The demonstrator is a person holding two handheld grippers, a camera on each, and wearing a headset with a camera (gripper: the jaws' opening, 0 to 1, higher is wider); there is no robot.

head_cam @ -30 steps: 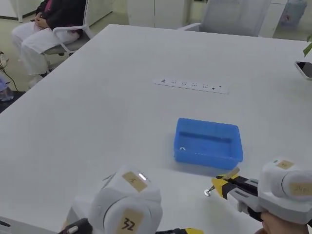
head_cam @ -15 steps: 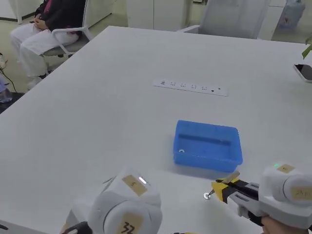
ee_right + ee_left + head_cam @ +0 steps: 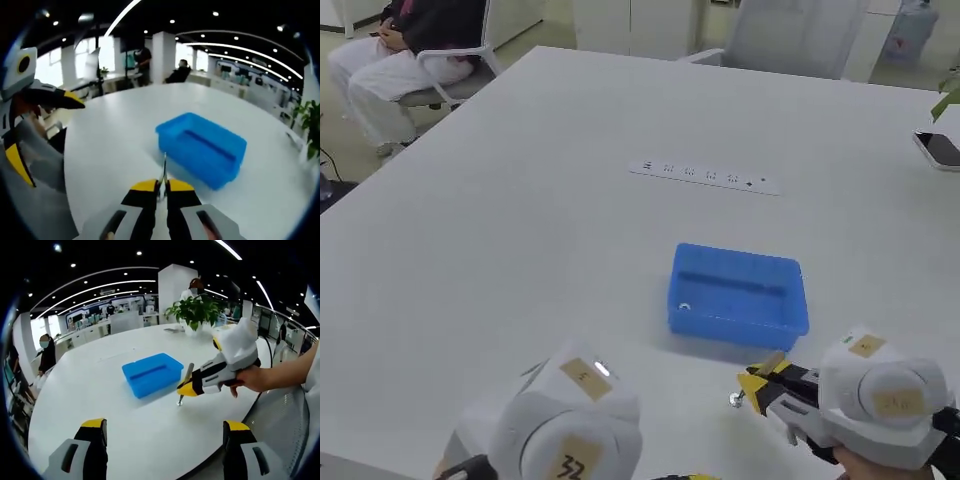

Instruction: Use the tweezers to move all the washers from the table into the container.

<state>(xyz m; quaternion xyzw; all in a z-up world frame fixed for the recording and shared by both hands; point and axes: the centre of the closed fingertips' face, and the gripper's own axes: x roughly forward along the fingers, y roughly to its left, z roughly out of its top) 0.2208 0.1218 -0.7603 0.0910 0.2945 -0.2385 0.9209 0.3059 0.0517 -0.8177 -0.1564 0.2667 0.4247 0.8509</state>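
A blue container (image 3: 738, 295) stands on the white table, with one small washer (image 3: 684, 307) inside near its left end. My right gripper (image 3: 760, 383) sits just in front of it, shut on thin metal tweezers (image 3: 163, 172). The tweezers' tip rests at a small grey washer (image 3: 735, 400) on the table; whether it pinches the washer I cannot tell. From the left gripper view, the tweezers (image 3: 185, 384) slant down to the table beside the container (image 3: 152, 373). My left gripper (image 3: 162, 440) is open and holds nothing; its white body (image 3: 570, 425) is at the lower left.
A white power strip (image 3: 705, 177) lies beyond the container. A phone (image 3: 940, 148) lies at the far right edge. A person sits on a chair (image 3: 390, 50) past the table's far left corner. A potted plant (image 3: 195, 311) stands on the table.
The head camera has shifted a little. The tweezers' tip stays at the same spot in front of the container.
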